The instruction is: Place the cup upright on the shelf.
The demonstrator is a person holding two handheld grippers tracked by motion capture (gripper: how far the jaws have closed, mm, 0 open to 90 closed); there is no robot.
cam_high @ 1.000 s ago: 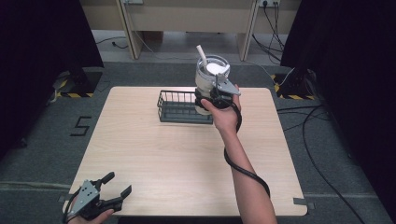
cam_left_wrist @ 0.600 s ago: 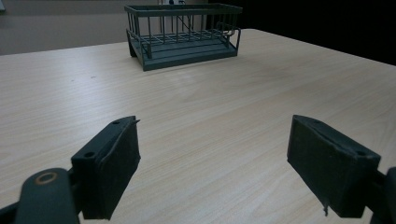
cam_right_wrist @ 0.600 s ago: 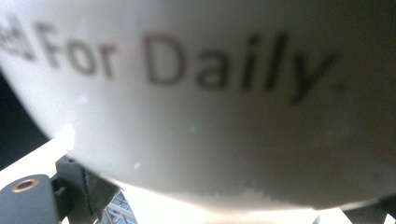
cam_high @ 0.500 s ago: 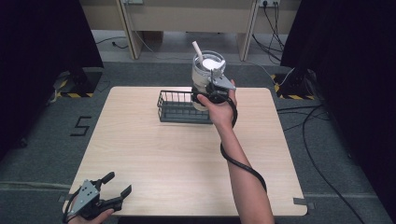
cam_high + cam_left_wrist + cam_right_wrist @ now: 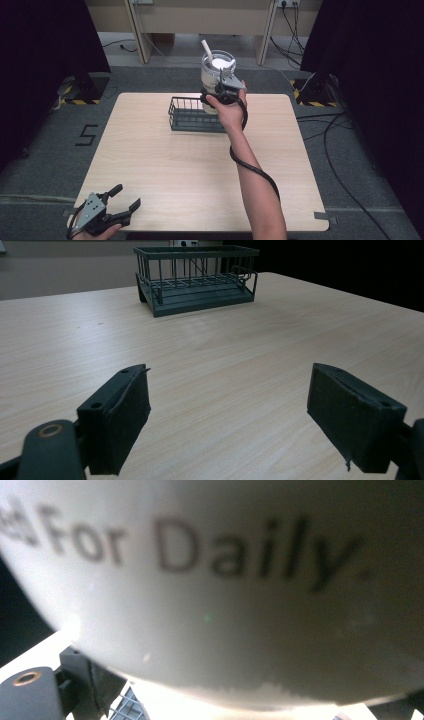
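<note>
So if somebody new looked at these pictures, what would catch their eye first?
Probably the white cup with a straw, held in the air by the right hand-held gripper over the dark wire basket at the table's far side. Next, the left hand-held gripper lying open at the near left corner.

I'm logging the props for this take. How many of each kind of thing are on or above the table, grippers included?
Grippers: 2, left gripper and right gripper
Wire basket: 1
White cup with straw: 1
Total: 4
</note>
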